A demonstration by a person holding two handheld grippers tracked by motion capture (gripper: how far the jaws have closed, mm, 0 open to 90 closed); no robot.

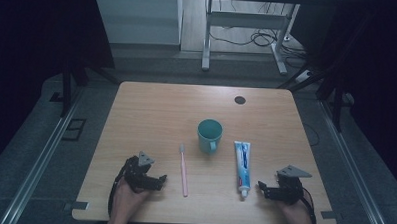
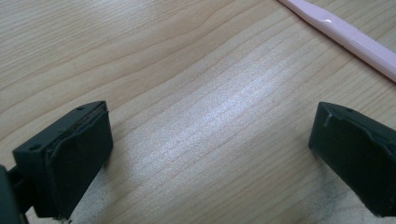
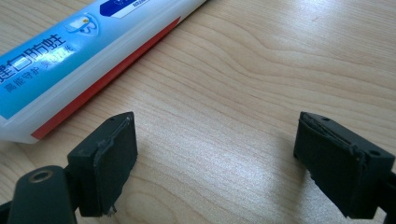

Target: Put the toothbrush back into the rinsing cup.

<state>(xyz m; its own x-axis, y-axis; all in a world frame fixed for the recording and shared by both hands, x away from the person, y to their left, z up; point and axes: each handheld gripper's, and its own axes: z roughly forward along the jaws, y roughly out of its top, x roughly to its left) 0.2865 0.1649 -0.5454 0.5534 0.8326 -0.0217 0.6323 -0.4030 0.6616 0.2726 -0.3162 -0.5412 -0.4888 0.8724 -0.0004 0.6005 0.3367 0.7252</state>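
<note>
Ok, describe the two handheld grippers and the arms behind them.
Both the left gripper and right gripper are black, angular two-jaw tools with blocky flat-padded jaws, each topped by a grey three-cornered plate. Dark cables trail back along bare forearms; no sleeves show.

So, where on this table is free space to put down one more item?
The far half of the table is bare, from the teal cup back to the dark round hole. The strip left of the pink toothbrush, above the left tool, is also free. It is crowded between toothbrush, cup and toothpaste tube, near the right tool.
</note>
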